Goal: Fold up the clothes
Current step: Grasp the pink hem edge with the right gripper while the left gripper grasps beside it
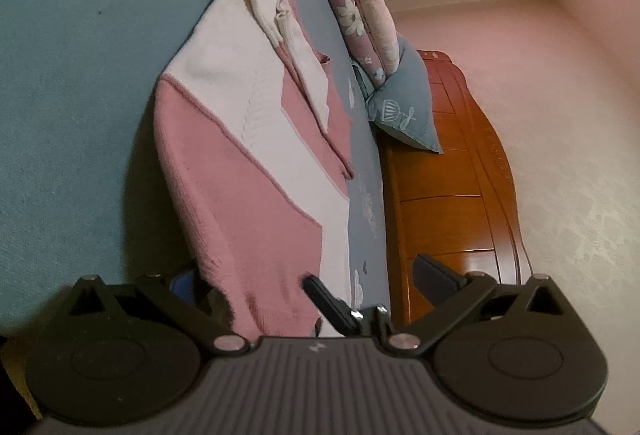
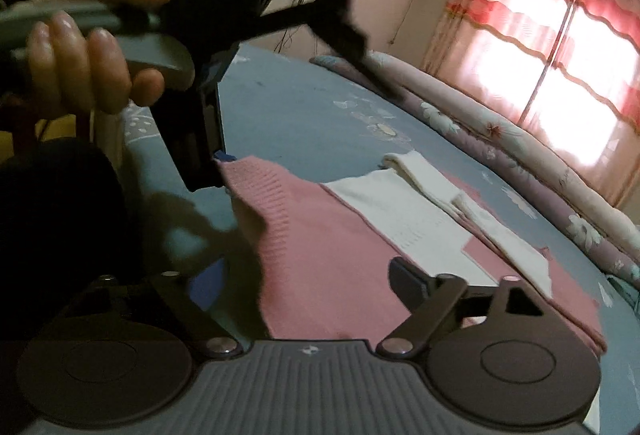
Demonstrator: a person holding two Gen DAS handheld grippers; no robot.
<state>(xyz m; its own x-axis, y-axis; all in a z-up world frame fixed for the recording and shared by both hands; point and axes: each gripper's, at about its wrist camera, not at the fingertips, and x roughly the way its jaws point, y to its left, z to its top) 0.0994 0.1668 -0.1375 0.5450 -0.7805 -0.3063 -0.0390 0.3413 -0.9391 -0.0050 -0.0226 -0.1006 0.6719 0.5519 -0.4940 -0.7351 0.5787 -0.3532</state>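
A pink and white knitted sweater [image 1: 240, 163] lies flat on the blue bed sheet [image 1: 60, 95], its sleeves folded across the body. My left gripper [image 1: 312, 283] is open over the pink hem, which passes between its wide-apart fingers close to the left one. A thin black tip [image 1: 320, 295] pokes into the hem there. In the right wrist view the left gripper [image 2: 204, 163] touches the far, raised hem corner. My right gripper [image 2: 306, 283] is open, with the sweater [image 2: 332, 247] hem between its fingers.
A rolled floral quilt [image 2: 500, 139] runs along the far side of the bed. A blue pillow [image 1: 404, 103] leans on the wooden bed board [image 1: 444, 187]. A hand [image 2: 80, 55] holds the left gripper's handle. Red-striped curtains [image 2: 560, 55] cover the window.
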